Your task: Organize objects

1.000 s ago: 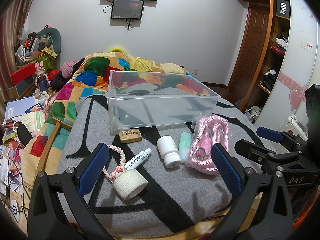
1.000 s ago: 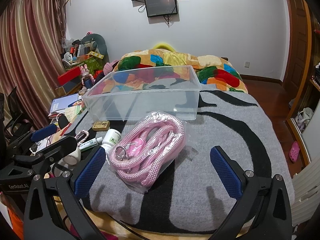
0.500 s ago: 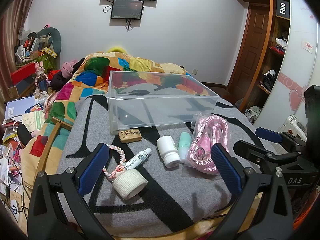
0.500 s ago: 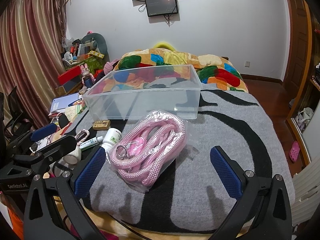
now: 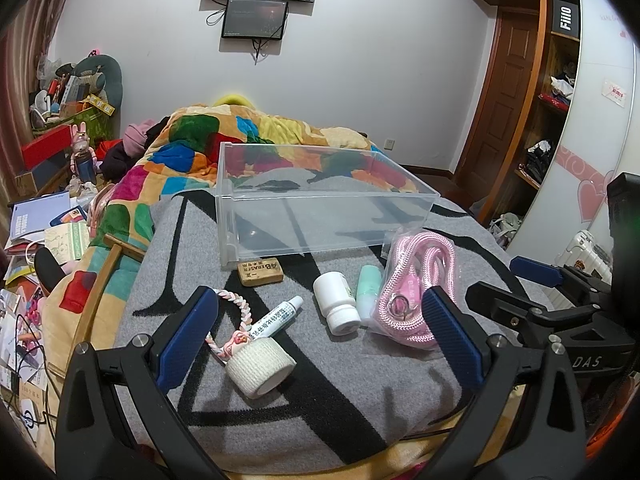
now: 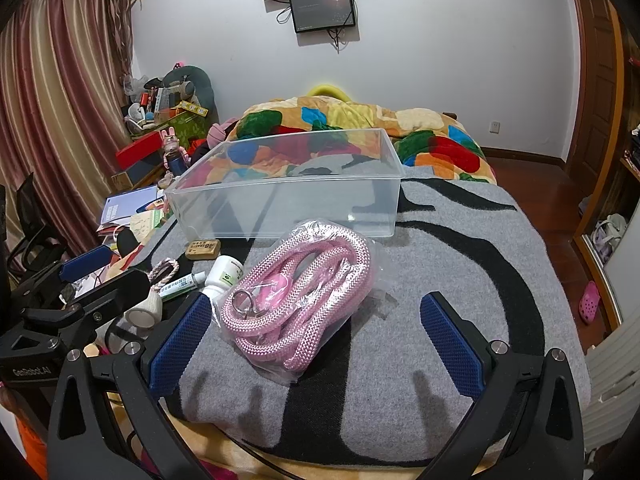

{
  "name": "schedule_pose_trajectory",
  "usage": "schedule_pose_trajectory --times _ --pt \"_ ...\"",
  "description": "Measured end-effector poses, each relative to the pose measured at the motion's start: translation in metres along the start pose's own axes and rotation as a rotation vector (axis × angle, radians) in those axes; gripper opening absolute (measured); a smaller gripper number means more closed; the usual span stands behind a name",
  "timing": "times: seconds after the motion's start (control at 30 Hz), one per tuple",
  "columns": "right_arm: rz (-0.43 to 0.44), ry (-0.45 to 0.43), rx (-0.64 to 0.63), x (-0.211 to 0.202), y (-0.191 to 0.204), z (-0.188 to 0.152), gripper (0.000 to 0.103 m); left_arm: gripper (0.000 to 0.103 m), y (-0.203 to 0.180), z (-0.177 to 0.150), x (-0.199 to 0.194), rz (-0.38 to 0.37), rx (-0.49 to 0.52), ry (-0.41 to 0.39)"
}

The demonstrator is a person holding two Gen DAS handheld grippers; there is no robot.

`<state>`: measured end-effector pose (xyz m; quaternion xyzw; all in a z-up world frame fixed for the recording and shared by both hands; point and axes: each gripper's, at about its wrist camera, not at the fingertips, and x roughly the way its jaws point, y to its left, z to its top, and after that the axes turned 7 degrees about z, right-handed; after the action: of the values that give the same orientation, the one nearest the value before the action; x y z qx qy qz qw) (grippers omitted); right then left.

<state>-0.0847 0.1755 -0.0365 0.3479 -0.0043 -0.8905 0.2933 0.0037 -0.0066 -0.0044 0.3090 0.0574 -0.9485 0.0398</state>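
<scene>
An empty clear plastic bin (image 5: 320, 216) (image 6: 288, 200) stands on a grey blanket on the bed. In front of it lie a tan eraser (image 5: 260, 271), a small tube (image 5: 276, 318), a white bandage roll (image 5: 260, 366), a braided loop (image 5: 236, 312), a white bottle (image 5: 338, 308), a mint bottle (image 5: 368, 290) and a bagged pink rope (image 5: 412, 284) (image 6: 296, 296). My left gripper (image 5: 320, 340) is open above the bandage roll and bottles. My right gripper (image 6: 316, 340) is open, with the pink rope just ahead of its fingers.
A colourful quilt (image 5: 240, 140) lies behind the bin. Clutter of books and boxes (image 5: 52, 208) fills the floor at the left. A wardrobe and door (image 5: 520, 100) stand at the right. The bed's front edge is right under both grippers.
The right gripper has edged slightly forward towards the pink rope. The left gripper and the objects have hardly moved.
</scene>
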Motion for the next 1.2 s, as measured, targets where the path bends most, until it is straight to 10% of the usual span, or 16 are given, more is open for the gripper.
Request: schedule_pose_trajectory --times 0.73,1.07,1.2 --pt "-0.033 0.115 0.103 0.056 -0.008 0.011 0.103 0.103 0.028 -0.035 0.027 0.053 -0.041 0.09" --pt "-0.101 0.099 0.138 0.08 -0.006 0.017 0.101 0.044 0.035 -0.039 0.029 -0.004 -0.05 0.094" --pt "-0.074 0.079 0.102 0.075 -0.003 0.016 0.086 0.042 0.034 -0.038 0.024 -0.014 -0.048 0.074"
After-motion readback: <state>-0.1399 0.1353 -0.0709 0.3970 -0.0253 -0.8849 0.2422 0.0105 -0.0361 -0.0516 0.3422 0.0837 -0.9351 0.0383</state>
